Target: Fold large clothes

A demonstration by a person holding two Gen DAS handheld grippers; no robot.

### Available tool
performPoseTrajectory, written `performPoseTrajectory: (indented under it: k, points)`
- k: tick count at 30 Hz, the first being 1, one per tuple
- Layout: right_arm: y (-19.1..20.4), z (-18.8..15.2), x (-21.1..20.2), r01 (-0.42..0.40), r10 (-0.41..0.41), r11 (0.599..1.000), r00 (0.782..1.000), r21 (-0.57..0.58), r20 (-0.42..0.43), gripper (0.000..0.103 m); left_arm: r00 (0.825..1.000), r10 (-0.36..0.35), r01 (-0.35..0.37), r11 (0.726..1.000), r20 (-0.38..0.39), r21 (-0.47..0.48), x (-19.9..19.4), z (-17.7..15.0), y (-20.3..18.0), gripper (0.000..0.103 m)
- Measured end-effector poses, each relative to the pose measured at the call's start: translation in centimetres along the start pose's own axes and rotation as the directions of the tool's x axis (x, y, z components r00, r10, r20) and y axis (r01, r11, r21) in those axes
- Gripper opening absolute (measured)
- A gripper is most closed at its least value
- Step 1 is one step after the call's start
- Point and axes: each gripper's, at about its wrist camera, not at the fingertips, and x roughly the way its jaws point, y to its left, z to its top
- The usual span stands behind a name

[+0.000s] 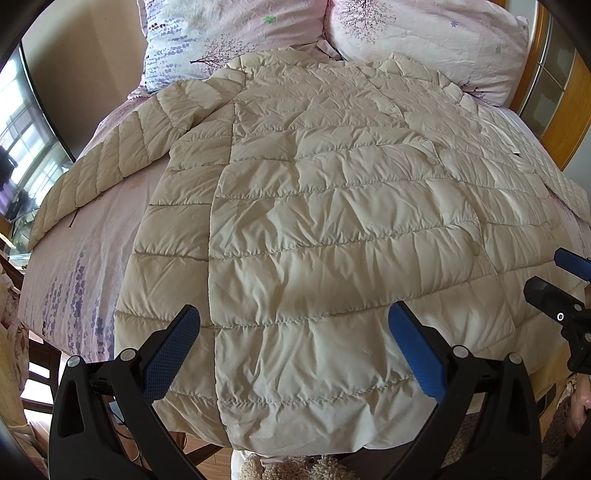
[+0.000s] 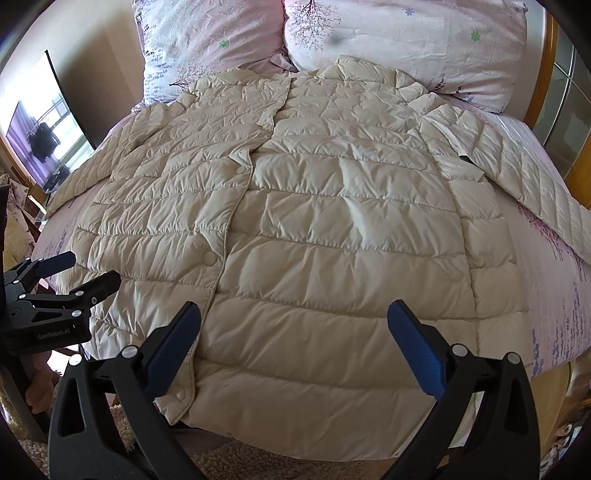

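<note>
The jacket lies flat on the bed, front up and snapped, collar by the pillows, sleeves spread (a layout that suits folding inward). Left gripper and right gripper hover over the hem, fingers spread wide and holding nothing, probably poised to grasp the bottom edge.

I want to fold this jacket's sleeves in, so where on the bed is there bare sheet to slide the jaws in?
Bare sheet shows between the left sleeve and the jacket body. Another strip lies between the body and the right sleeve. The head end is crowded: collar against both pillows.
</note>
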Motion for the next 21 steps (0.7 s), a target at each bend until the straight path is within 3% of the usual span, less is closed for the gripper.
performPoseTrajectory:
  k: [21]
  points:
    - [0.24, 0.25, -0.10, -0.002, 0.002, 1.000, 1.000, 0.009, 0.008, 0.101, 1.000, -0.003, 0.003, 1.000, 0.000, 0.001, 0.60, -0.09, 0.48, 0.102]
